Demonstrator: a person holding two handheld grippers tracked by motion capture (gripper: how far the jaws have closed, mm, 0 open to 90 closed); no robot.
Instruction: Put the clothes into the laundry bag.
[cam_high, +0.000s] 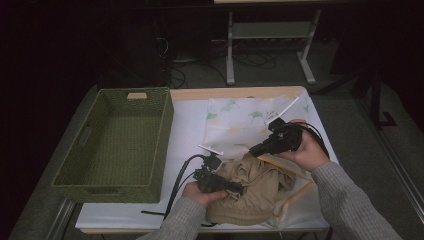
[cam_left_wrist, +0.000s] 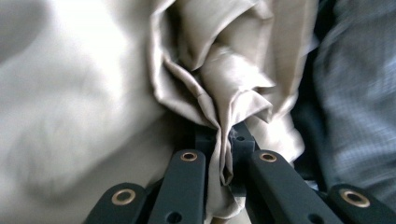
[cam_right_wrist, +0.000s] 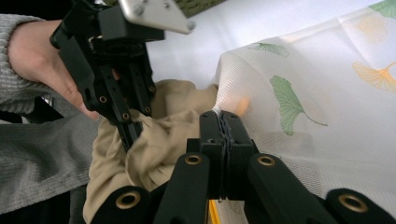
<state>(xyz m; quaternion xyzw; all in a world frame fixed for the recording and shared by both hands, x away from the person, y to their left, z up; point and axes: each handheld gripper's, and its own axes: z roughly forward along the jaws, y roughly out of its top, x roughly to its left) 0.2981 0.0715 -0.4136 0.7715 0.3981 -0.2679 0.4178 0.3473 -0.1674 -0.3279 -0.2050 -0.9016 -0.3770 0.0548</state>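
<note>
A crumpled beige garment lies at the table's front, partly on a white mesh bag printed with green and orange leaves. My left gripper is shut on a fold of the garment; in the left gripper view the beige cloth is pinched between the pads of my left gripper. My right gripper is shut on the bag's edge. In the right gripper view the mesh bag runs into my right gripper, and the left gripper bites the garment just beyond.
A green woven basket stands empty on the left of the white table cover. A grey sleeve is close on the right in the left gripper view. Table legs and cables lie on the dark floor behind.
</note>
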